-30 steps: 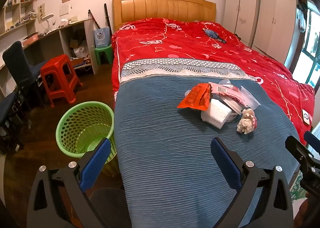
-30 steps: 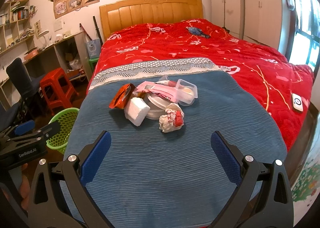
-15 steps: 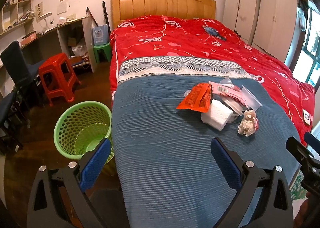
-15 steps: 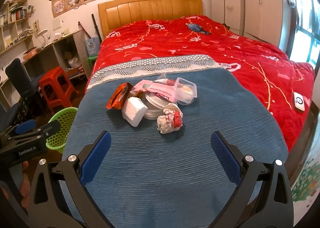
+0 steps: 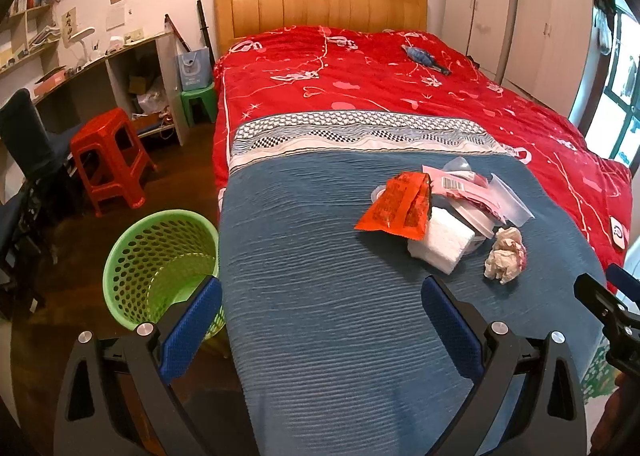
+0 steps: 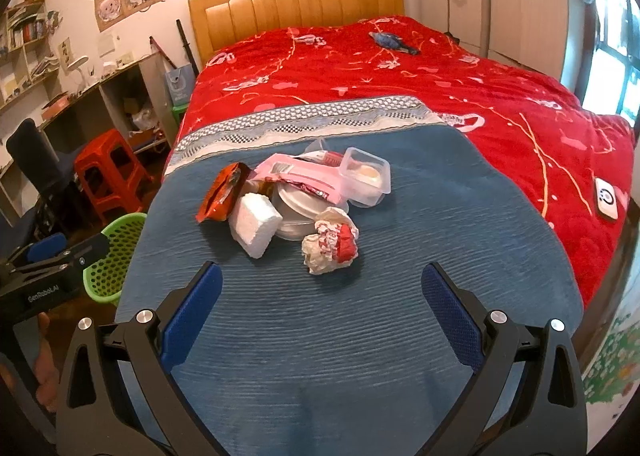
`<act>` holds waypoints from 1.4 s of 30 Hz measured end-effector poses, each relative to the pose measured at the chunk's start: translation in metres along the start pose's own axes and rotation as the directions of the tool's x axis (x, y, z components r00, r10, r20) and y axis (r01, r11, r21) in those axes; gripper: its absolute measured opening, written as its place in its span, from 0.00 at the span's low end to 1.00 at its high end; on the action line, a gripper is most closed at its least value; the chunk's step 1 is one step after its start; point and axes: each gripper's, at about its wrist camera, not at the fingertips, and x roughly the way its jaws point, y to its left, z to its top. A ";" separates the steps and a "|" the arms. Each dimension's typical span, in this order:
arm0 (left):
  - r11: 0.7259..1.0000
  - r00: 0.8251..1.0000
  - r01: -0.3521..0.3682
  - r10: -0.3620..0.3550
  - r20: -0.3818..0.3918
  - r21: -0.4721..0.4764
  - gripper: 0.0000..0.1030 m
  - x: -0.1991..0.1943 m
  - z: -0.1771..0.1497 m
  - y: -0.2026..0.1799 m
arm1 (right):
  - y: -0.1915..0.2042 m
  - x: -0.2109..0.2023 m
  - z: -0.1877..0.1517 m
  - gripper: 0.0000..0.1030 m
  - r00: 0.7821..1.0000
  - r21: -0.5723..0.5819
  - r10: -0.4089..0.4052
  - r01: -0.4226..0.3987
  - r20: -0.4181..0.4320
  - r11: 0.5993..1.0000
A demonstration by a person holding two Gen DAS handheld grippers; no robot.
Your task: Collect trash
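A heap of trash lies on the blue blanket (image 5: 320,296): an orange snack wrapper (image 5: 396,203), a white foam block (image 5: 440,242), a crumpled paper ball (image 5: 505,254), pink packaging (image 6: 304,175) and a clear plastic box (image 6: 366,175). The crumpled ball (image 6: 330,246) and foam block (image 6: 256,225) sit nearest in the right wrist view. A green perforated bin (image 5: 160,260) stands on the floor at the bed's left corner. My left gripper (image 5: 320,320) is open over the blanket's near edge, short of the heap. My right gripper (image 6: 322,304) is open too, just short of the crumpled ball.
The bed (image 5: 360,67) has a red quilt with a small blue object (image 5: 424,57) and a white device (image 6: 606,199) at its right edge. A red stool (image 5: 108,159), dark chair (image 5: 28,135) and desk shelves line the left wall; wardrobes (image 5: 520,11) stand at the right.
Both grippers have moved forward toward the trash heap, which now looks larger and closer. Both stay open and nothing has been picked up.
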 end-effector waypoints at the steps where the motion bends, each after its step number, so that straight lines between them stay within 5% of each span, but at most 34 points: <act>1: 1.000 1.000 0.002 -0.002 -0.002 0.000 0.94 0.001 0.001 0.001 | -0.001 0.002 0.002 0.95 1.000 0.000 0.006 -0.006 -0.005 1.000; 16: 1.000 0.998 0.022 -0.021 -0.051 0.017 0.94 0.038 0.021 0.001 | -0.013 0.055 0.016 0.95 0.993 -0.074 0.052 -0.059 -0.103 0.995; 27: 0.991 0.989 0.122 -0.116 -0.095 0.061 0.94 0.069 0.038 -0.015 | -0.027 0.104 0.015 0.91 0.979 -0.045 0.083 -0.094 -0.188 0.995; 39: 0.948 0.956 0.268 -0.240 -0.170 0.169 0.92 0.119 0.068 -0.059 | -0.022 0.131 0.014 0.73 0.967 -0.047 0.108 -0.122 -0.232 0.991; 42: 0.937 0.946 0.292 -0.254 -0.203 0.190 0.82 0.134 0.072 -0.070 | -0.019 0.133 0.013 0.66 0.964 -0.064 0.105 -0.124 -0.243 0.990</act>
